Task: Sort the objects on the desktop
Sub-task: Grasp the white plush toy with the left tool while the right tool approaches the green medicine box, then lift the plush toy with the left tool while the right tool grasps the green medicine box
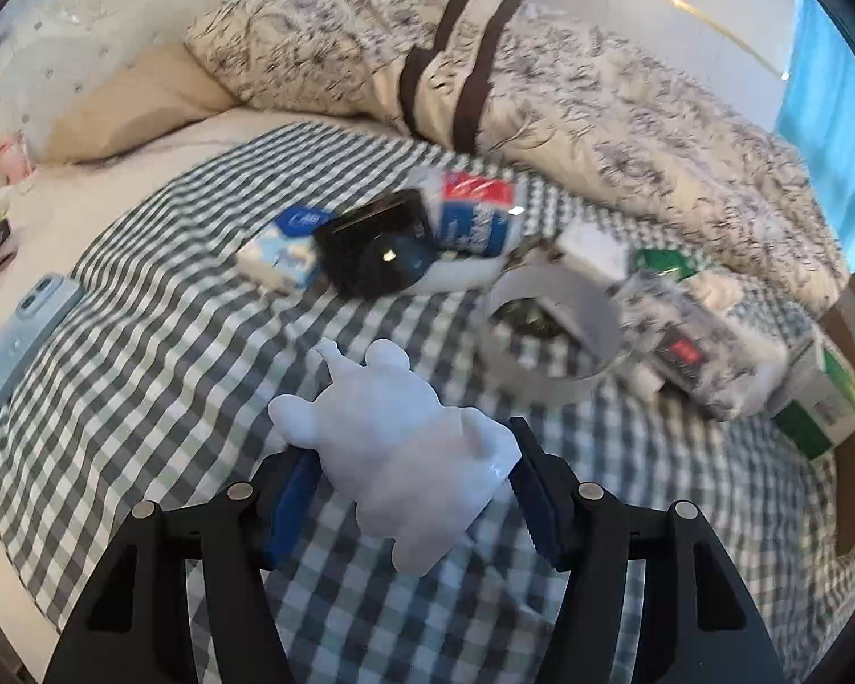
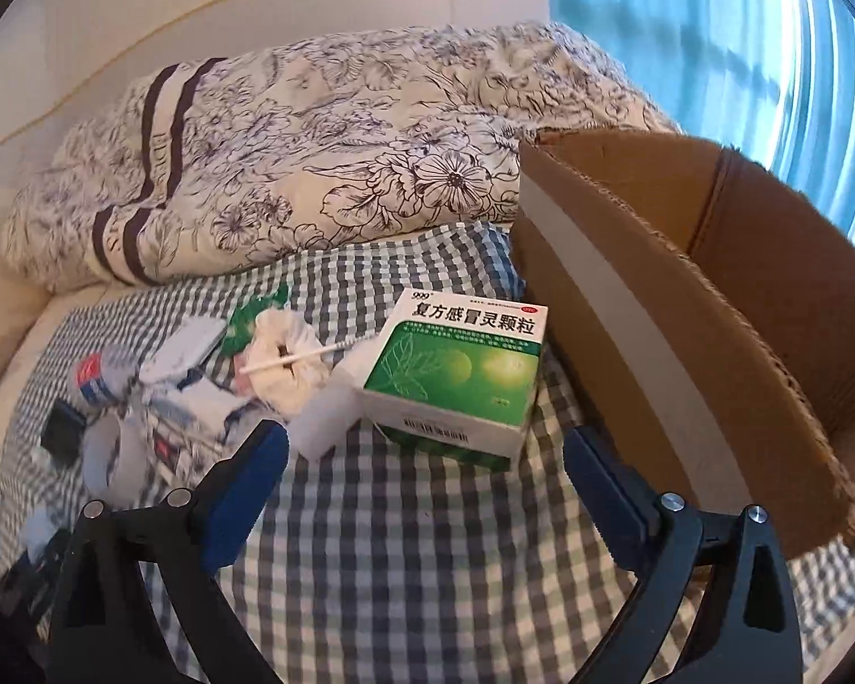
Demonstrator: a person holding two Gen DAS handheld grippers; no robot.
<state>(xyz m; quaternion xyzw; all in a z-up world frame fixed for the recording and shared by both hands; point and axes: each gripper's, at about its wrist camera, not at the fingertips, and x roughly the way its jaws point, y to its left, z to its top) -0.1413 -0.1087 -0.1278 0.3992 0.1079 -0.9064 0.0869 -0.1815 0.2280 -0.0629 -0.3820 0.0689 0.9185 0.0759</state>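
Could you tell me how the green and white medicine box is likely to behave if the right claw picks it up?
The medicine box has flat, square cardboard faces, so it should grip firmly and not roll. It is probably light, though thin card may dent if squeezed hard. The right claw is open and looks about wide enough to span it.

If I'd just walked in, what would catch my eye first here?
Probably the white bear figurine pinched between the left gripper's blue pads above the checked cloth. Next, the green medicine box lying just ahead of the open right gripper, beside a big cardboard box.
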